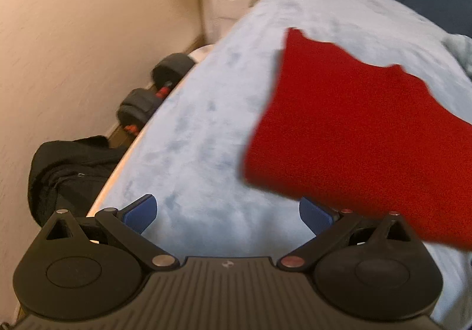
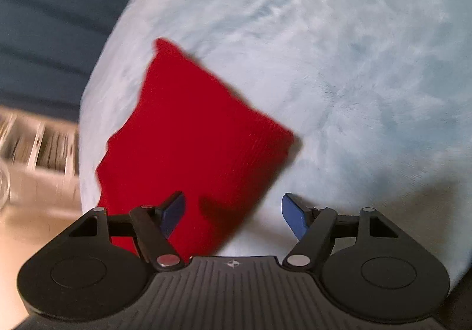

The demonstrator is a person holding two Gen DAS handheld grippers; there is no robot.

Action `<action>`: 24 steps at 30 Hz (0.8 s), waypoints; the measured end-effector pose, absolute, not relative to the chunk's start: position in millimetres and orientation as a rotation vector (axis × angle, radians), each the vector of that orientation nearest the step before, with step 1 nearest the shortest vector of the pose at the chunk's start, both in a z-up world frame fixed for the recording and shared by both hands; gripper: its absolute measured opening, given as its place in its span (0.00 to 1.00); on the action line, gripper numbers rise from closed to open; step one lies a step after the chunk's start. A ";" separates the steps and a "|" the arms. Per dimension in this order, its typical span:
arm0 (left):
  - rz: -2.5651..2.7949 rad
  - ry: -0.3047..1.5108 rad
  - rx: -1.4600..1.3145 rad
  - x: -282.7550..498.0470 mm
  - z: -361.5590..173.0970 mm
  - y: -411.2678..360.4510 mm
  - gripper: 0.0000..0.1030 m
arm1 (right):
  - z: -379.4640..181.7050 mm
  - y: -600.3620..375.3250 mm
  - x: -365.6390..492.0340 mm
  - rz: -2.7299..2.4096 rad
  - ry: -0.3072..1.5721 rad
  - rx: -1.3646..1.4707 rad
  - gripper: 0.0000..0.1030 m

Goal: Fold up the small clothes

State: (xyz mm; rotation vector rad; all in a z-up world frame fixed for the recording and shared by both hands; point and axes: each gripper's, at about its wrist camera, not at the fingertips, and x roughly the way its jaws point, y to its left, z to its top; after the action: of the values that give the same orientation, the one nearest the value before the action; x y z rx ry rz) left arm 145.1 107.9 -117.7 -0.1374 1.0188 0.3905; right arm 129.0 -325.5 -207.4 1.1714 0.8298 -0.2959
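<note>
From the left wrist, the left gripper (image 1: 228,216) hangs over the pale blue blanket (image 1: 206,123) with its blue fingers (image 1: 141,213) spread wide and nothing between them. The red garment (image 1: 354,135) lies flat on the blanket, off to the right, its near edge overlapping the right finger. Beside the bed sit dumbbells (image 1: 153,91) and a black bag (image 1: 67,170) (both blurred).

From the right wrist, the right gripper (image 2: 233,216) also stands wide, gripping nothing; the red garment (image 2: 188,135) lies ahead and left, its lower corner under the left finger (image 2: 174,213).
</note>
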 end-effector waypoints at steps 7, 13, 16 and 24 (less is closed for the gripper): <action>0.514 1.081 -0.131 168.7 -148.8 139.9 1.00 | -172.4 -305.3 153.7 -0.336 0.739 0.933 0.20; 0.539 1.133 -0.263 172.1 -162.3 169.0 1.00 | -162.0 -281.2 188.4 -0.454 0.885 0.706 0.19; 0.533 1.115 -0.311 169.3 -157.9 184.4 1.00 | -110.1 -220.3 210.7 -0.389 0.771 0.340 0.17; 0.508 1.069 -0.450 145.2 -140.8 219.4 1.00 | -71.7 38.1 208.4 0.222 0.433 -0.422 0.14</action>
State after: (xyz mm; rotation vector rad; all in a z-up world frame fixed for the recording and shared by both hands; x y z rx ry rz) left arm 145.2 219.4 -140.8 -0.4497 1.0685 0.5082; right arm 208.4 38.1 -71.7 -0.4218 0.4327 0.2217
